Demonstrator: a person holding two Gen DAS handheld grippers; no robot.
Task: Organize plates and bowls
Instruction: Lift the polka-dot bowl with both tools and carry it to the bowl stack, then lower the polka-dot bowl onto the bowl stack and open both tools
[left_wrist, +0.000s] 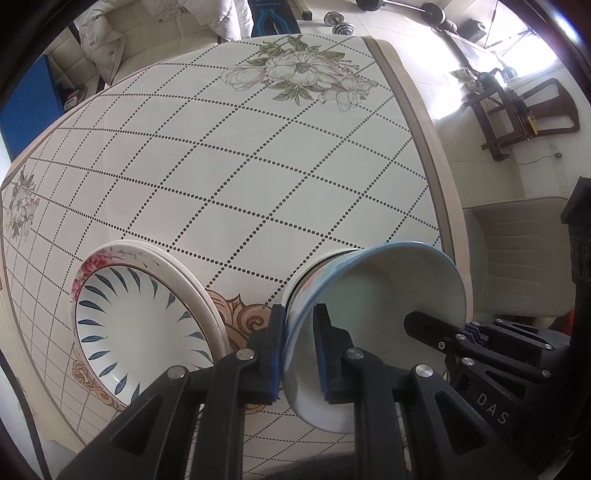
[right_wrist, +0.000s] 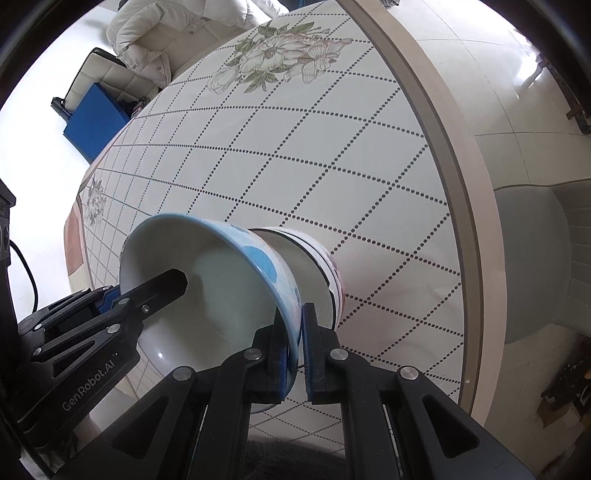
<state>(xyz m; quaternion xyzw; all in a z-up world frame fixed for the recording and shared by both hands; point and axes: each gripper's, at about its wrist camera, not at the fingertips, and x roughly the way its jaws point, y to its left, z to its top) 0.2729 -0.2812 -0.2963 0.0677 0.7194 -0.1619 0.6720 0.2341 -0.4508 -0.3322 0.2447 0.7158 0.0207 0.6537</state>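
We see a white bowl (left_wrist: 373, 295) with blue patches on its outside, nested in a second bowl (right_wrist: 321, 266) with a dark band, both empty and held above the table (left_wrist: 258, 166), with the left gripper (left_wrist: 299, 354) clamped on one side of the upper bowl's rim and the right gripper (right_wrist: 295, 347) clamped on the opposite side. To the left on the table a plate (left_wrist: 136, 325) with blue leaf strokes lies empty inside a wider plate (left_wrist: 177, 266) with pink flowers. We read "DAS" on the right gripper's body and "GenRobot.AI" on the left one
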